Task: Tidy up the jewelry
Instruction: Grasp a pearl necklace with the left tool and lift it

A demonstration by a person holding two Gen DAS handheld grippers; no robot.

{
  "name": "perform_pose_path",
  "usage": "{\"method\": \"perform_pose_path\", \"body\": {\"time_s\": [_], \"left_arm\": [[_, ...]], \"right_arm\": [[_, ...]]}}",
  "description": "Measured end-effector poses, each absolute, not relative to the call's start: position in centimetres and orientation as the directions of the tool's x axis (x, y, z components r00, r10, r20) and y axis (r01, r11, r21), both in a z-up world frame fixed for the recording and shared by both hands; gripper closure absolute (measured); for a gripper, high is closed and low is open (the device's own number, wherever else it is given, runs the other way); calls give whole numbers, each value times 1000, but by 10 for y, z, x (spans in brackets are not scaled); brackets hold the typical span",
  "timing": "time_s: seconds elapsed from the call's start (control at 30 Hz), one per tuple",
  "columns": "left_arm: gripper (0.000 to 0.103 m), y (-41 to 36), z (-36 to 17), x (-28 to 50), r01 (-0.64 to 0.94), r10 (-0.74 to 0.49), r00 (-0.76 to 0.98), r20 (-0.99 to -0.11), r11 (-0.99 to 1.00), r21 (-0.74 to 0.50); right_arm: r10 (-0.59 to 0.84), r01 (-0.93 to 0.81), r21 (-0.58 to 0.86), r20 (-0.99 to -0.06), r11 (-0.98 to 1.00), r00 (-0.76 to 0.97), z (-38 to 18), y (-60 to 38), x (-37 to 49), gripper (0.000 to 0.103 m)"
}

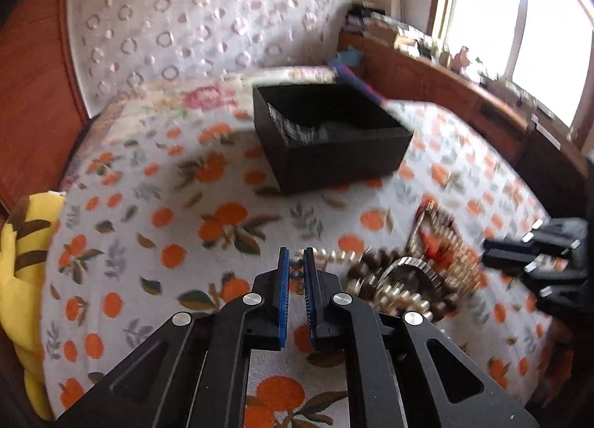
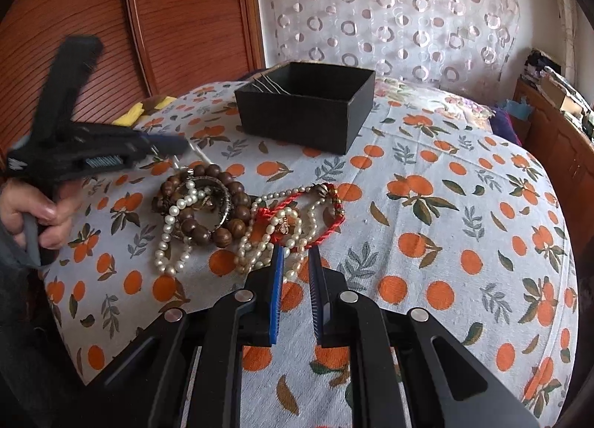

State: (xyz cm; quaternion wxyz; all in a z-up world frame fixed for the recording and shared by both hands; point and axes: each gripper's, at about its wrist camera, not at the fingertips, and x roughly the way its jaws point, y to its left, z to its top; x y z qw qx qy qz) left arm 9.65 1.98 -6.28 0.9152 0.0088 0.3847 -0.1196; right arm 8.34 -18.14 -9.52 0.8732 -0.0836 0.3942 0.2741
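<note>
A pile of jewelry lies on the orange-print cloth: a brown wooden bead bracelet [image 2: 222, 205], pearl strands [image 2: 170, 238], a metal bangle [image 2: 219, 201] and a red cord bracelet [image 2: 315, 227]. The pile also shows in the left wrist view [image 1: 393, 279]. A black open box [image 2: 308, 104] stands behind it, with thin silver chains inside; it also shows in the left wrist view [image 1: 334, 138]. My left gripper [image 1: 296, 259] is nearly shut, with a thin silver chain [image 2: 196, 156] at its tips. My right gripper [image 2: 295, 255] is open, its tips at the near edge of the pearls.
The cloth covers a round table [image 2: 464, 242]. A wooden cabinet [image 2: 557, 153] runs along the right under a window [image 1: 519, 19]. A yellow cloth [image 1: 22, 260] lies at the left edge. A patterned curtain [image 2: 389, 12] hangs behind.
</note>
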Motion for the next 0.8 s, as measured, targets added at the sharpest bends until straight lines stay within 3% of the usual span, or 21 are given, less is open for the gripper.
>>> {"method": "perform_pose_path", "body": {"time_s": [0.53,0.63,0.8], "left_arm": [[97,13,23,72,236,-242,814,-529,968,-81],[97,16,36,68,231,-240,831,-501,970,-82],[96,20,57,62,229,-239,855,-460,970,-79]], "right_arm": [[342,-569,-6,-794,822,503,-106,-162,97,87],[349,-580,-9,-791,815,502,-106,-162,97,97],[357,-579,-9,-779,816,515,-102,-166,93,98]]}}
